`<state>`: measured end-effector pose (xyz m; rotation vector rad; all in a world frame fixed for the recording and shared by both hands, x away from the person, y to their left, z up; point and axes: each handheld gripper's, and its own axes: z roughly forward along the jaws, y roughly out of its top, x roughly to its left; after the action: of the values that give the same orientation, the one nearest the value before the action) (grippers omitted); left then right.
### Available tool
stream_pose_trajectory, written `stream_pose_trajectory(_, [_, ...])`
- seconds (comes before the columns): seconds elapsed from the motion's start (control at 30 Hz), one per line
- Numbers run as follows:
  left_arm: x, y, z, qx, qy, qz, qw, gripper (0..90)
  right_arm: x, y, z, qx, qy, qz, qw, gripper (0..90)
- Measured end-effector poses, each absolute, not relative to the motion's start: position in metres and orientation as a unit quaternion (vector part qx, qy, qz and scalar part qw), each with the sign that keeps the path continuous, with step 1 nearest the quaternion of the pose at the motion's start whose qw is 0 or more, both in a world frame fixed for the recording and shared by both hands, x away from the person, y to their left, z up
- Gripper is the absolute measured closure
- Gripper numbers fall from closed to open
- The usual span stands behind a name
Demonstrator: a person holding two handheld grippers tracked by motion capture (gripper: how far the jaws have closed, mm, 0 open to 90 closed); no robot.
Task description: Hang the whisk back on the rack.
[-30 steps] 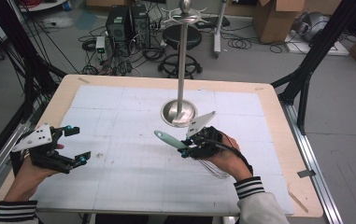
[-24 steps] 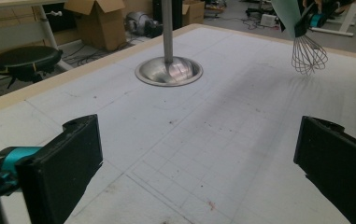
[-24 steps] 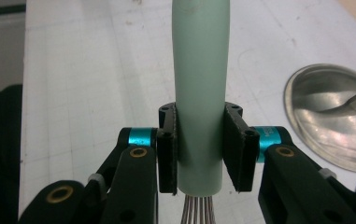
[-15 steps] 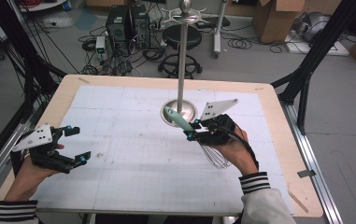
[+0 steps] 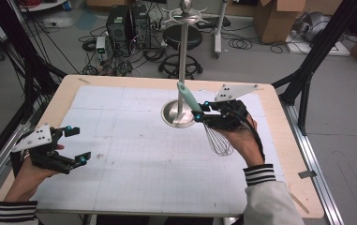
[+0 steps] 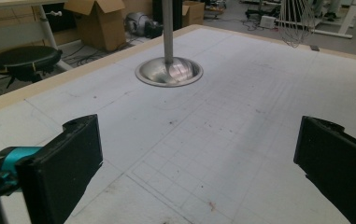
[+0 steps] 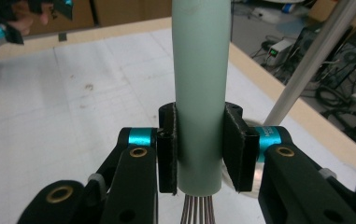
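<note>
Clamping the whisk (image 7: pixel 199 93) by its handle, the right gripper (image 7: pixel 199 149) hangs above the table (image 5: pixel 134 154).

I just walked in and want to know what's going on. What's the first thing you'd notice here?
The whisk stands out: the right gripper is shut on its pale green handle and holds it above the table, wires hanging down, right beside the tall metal stand. At the table's left edge, the left gripper has its fingers wide apart with nothing between them.
</note>
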<state>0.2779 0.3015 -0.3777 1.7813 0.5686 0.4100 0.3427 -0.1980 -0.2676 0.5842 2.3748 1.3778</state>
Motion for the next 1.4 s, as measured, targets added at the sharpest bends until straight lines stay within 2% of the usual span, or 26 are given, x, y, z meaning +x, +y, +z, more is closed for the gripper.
stream_pose_trajectory(0.87, [0.278,0.301,-0.378,0.762,0.241,0.172,0.575,1.7,0.368,-0.211,-0.214,0.208,0.813,0.520,0.161,68.9])
stream_pose_trajectory(1.4, [0.278,0.302,-0.378,0.761,0.241,0.169,0.578,1.7,0.386,-0.205,-0.184,0.218,0.802,0.522,0.194,68.9])
